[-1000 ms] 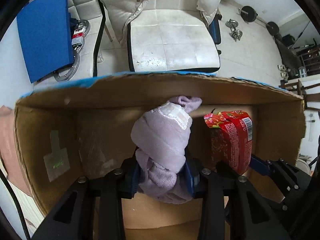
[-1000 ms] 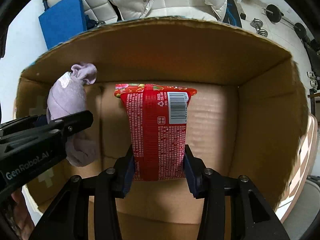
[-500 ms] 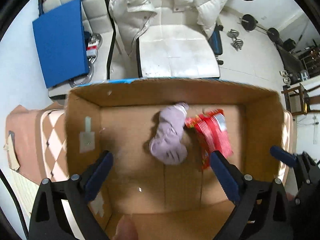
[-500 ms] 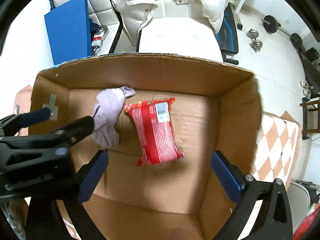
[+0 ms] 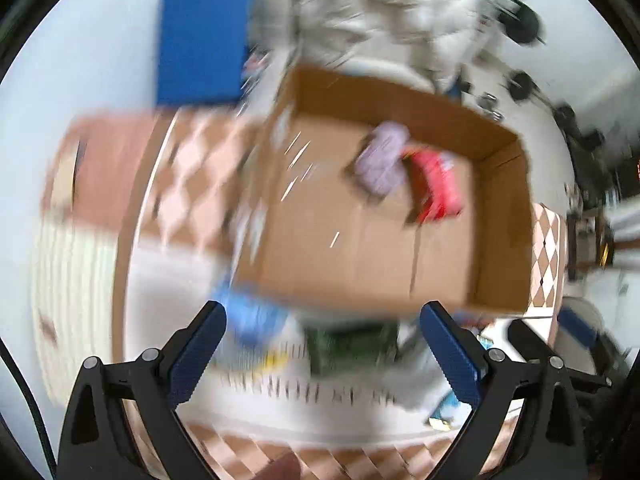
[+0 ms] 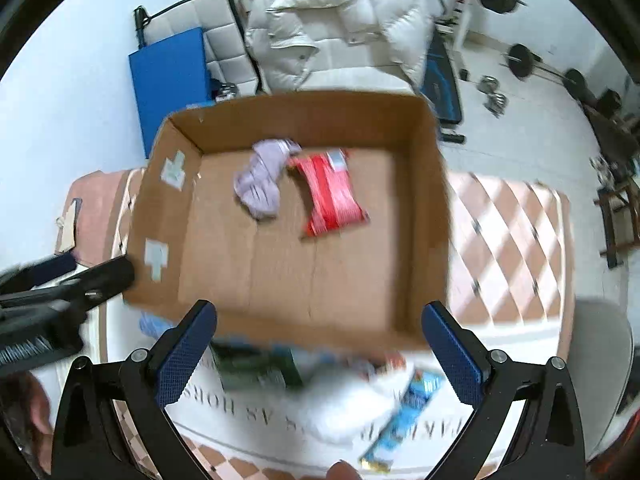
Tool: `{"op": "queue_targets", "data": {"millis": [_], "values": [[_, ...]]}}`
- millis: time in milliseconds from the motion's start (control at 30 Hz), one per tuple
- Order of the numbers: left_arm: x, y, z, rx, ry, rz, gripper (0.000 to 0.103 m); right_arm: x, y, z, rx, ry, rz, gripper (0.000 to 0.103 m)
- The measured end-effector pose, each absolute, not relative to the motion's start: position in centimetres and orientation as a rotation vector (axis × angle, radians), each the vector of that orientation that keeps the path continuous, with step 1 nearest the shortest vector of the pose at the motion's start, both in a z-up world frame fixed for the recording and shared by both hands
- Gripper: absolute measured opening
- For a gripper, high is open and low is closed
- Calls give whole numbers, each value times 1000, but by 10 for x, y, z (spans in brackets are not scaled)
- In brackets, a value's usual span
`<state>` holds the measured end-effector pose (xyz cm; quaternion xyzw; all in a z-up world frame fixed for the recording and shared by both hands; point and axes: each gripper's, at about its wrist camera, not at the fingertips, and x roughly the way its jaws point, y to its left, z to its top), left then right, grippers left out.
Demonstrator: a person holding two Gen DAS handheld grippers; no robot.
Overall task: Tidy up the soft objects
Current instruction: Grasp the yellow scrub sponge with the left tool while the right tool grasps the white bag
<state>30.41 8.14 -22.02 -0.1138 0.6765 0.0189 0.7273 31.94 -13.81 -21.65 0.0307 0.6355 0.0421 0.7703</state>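
I have both tools spread wide and empty: the left tool [image 5: 322, 354] and right tool [image 6: 320, 354] hang above the near edge of the box [image 6: 424, 216], holding nothing. The sock [image 6: 262, 178] and the red packet [image 6: 330, 194] lie on the box floor toward its far wall, touching or nearly so, which I take as the sorted pile. More items wait on the table just outside the near wall: a green packet [image 6: 256, 370], a white bundle [image 6: 352, 396] and a blue wrapper [image 6: 404, 412]. I judge open jaws suit reaching for one of those. The left view is badly blurred.
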Motion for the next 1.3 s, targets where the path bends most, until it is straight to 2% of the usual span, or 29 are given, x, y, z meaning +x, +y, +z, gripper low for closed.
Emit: {"op": "queue_targets", "data": {"millis": [167, 333, 533, 700, 733, 833, 967, 1033, 1100, 1167, 1300], "values": [[242, 150, -305, -602, 1686, 143, 99, 248, -161, -250, 225, 1456, 62, 103], [220, 196, -368, -826, 1712, 310, 99, 208, -183, -298, 355, 1516, -51, 103], [211, 206, -418, -961, 1770, 399, 99, 207, -181, -347, 374, 1583, -146, 103], [208, 197, -435, -836, 1818, 413, 99, 210, -177, -378, 436, 1621, -198, 103], [207, 192, -436, -763, 1828, 413, 94, 211, -175, -382, 441, 1635, -190, 103], [204, 175, -432, -526, 1838, 367, 90, 214, -167, -390, 380, 1672, -184, 103], [200, 151, -422, -237, 1782, 277, 90, 215, -164, -399, 327, 1695, -175, 103], [197, 139, -419, -156, 1756, 220, 89, 212, -162, -400, 324, 1699, -144, 96], [194, 129, -416, -127, 1741, 174, 81, 210, -158, -400, 289, 1714, -116, 91], [190, 122, -412, -134, 1728, 124, 68, 203, -149, -397, 206, 1733, -84, 88], [203, 123, -405, -170, 1716, 96, 67, 178, -135, -397, 64, 1778, -22, 85]]}}
